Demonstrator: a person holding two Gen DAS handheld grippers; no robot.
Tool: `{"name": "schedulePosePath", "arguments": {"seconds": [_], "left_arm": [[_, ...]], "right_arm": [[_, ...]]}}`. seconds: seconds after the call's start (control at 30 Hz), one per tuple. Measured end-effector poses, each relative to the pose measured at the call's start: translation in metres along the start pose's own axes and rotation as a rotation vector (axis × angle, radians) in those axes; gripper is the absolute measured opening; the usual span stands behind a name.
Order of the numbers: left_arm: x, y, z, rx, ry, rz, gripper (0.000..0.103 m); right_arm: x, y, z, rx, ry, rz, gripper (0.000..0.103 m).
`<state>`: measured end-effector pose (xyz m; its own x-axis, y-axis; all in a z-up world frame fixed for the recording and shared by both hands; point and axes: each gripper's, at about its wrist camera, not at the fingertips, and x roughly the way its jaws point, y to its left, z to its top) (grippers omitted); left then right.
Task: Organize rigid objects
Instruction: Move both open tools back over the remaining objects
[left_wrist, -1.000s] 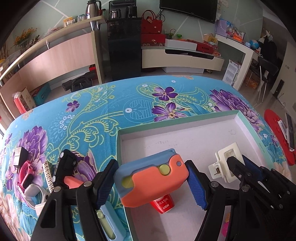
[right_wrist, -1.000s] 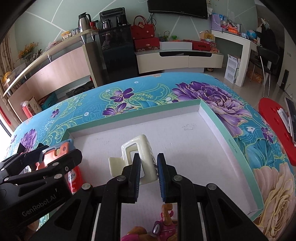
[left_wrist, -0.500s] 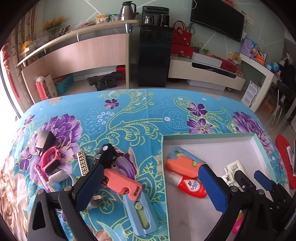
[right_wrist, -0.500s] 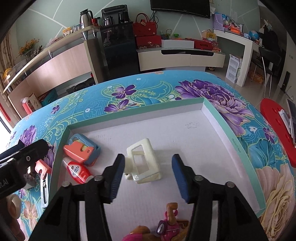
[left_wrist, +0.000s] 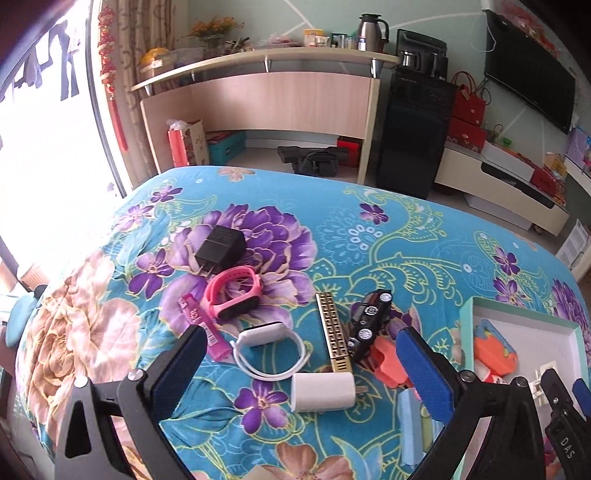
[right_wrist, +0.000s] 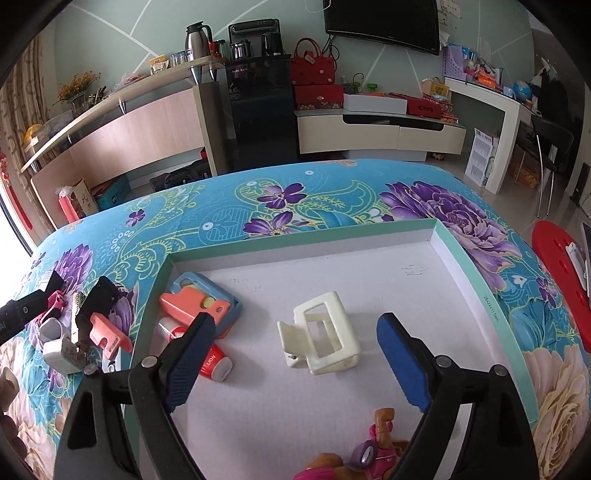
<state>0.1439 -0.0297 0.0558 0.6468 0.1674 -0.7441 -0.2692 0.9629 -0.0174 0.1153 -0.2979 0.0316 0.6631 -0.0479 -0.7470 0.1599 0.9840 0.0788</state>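
Note:
My left gripper (left_wrist: 301, 334) hangs open and empty over loose items on the flowered cloth: a white watch (left_wrist: 266, 345), a white charger (left_wrist: 323, 393), a gold bar (left_wrist: 332, 332), a black toy car (left_wrist: 369, 321), a pink watch (left_wrist: 232, 291) and a black charger (left_wrist: 221, 245). My right gripper (right_wrist: 295, 321) is over the white tray (right_wrist: 443, 236). Its jaws are opening, and the cream clip (right_wrist: 321, 343) lies free on the tray floor between them. An orange and blue toy (right_wrist: 201, 304) and a red tube (right_wrist: 212, 363) lie at the tray's left side.
A magenta lighter (left_wrist: 201, 325), a coral cutter (left_wrist: 388, 365) and a light blue piece (left_wrist: 412, 417) lie near the tray's left rim. A pink figure (right_wrist: 369, 454) lies at the tray's near edge. The cloth's edges drop off on the far side and the left.
My left gripper let go of the orange and blue toy in the tray and swung left over the loose items. My right gripper opened off the cream clip, which now lies on the tray floor.

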Motion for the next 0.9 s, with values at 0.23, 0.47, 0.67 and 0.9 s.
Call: {"name": "schedulePosePath", "arguments": {"seconds": [0.23,0.47,0.67,0.9], "left_arm": [[0.002,0.042,0.005,-0.111,-0.018,0.074,0.103],[-0.002,0.066,0.015,-0.153,-0.043,0.121,0.103],[0.001,0.079,0.019,-0.189,-0.036,0.162,0.103],[0.01,0.101,0.03,-0.25,-0.035,0.172,0.103]], "right_arm": [[-0.013,0.025,0.007,0.027,-0.054,0.088,0.098],[-0.019,0.059,0.009,0.007,-0.076,0.164,0.1],[-0.014,0.093,0.004,-0.077,-0.058,0.169,0.1],[-0.006,0.124,-0.003,-0.131,-0.019,0.207,0.1]]}}
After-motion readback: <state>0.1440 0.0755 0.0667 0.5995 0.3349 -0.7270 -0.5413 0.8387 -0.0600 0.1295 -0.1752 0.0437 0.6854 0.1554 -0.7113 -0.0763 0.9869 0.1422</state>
